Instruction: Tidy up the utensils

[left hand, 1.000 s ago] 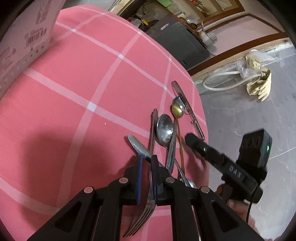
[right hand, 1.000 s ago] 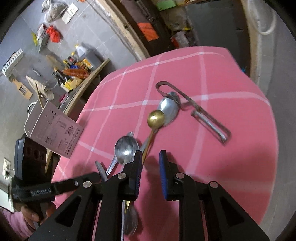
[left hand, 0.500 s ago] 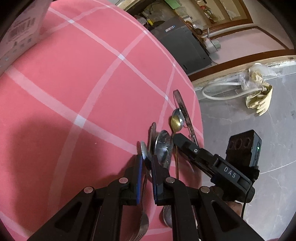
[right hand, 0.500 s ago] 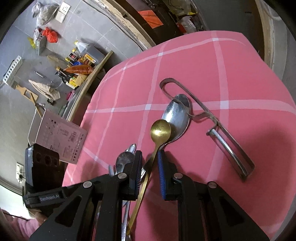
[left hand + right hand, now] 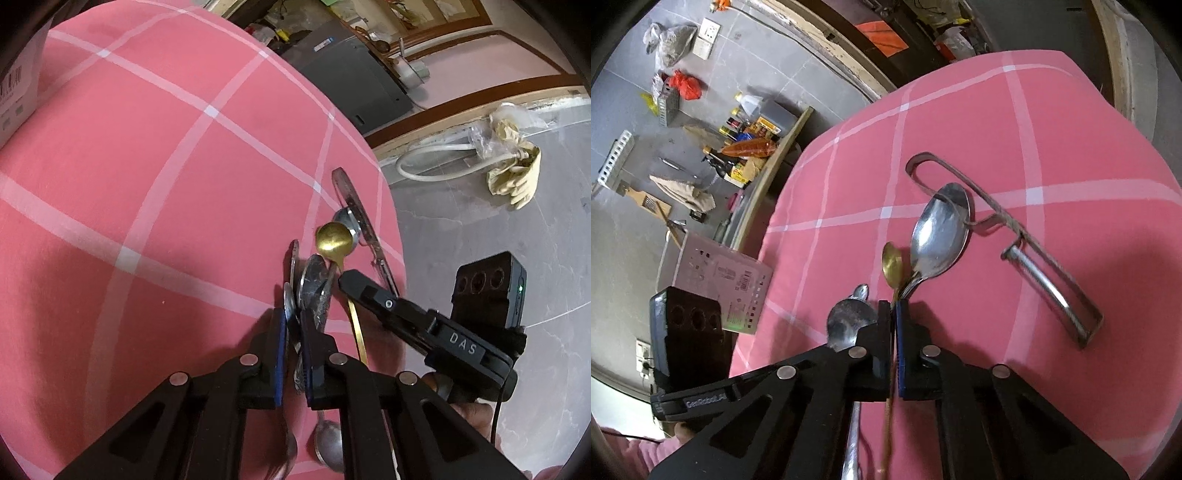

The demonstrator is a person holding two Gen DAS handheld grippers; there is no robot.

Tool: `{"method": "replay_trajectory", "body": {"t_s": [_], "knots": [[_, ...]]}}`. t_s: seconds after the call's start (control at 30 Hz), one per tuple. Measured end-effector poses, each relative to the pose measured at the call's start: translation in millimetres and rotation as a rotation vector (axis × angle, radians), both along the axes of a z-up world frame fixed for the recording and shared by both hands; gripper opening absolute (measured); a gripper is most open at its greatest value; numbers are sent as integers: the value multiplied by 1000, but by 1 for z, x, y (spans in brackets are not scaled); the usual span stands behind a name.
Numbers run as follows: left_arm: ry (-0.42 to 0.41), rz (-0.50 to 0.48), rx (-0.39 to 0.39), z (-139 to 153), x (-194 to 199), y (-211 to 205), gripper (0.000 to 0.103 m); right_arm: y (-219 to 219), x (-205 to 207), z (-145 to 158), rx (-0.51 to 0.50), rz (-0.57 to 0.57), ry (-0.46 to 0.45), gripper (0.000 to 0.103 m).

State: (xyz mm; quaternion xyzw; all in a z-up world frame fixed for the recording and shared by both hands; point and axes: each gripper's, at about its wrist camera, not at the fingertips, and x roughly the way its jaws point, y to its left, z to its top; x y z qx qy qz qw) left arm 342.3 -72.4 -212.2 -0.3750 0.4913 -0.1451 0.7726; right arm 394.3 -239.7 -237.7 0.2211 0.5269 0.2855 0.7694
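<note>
Right tongs (image 5: 894,325) clamped on gold spoon (image 5: 892,260) handle, lower handle hidden under them. Left tongs (image 5: 293,332) pinch steel utensil handles (image 5: 290,299), exact pieces unclear. All over pink-cloth bench (image 5: 147,184).

Table cloth (image 5: 155,177): pink, thin white check
Small spoon (image 5: 893,263): gold bowl and stem
Large spoon (image 5: 940,236): plain silver
Peeler (image 5: 1049,284): bare steel grey
Left tongs (image 5: 291,332), right tongs (image 5: 894,325): black bodies, blue pads
Box (image 5: 724,284): white, black print and barcode
Gloves (image 5: 515,173): pale yellow
</note>
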Motion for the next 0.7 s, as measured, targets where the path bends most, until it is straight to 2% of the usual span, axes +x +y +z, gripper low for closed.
{"method": "replay_trajectory", "body": {"t_s": [0.27, 0.43, 0.7], "knots": [[-28, 2, 20, 12, -11, 9, 5, -15, -16, 1, 28, -40, 19, 2], [-37, 18, 35, 18, -20, 21, 5, -15, -23, 2, 7, -34, 21, 2], [-56, -16, 70, 28, -34, 25, 4, -18, -46, 1, 4, -64, 28, 2]]}}
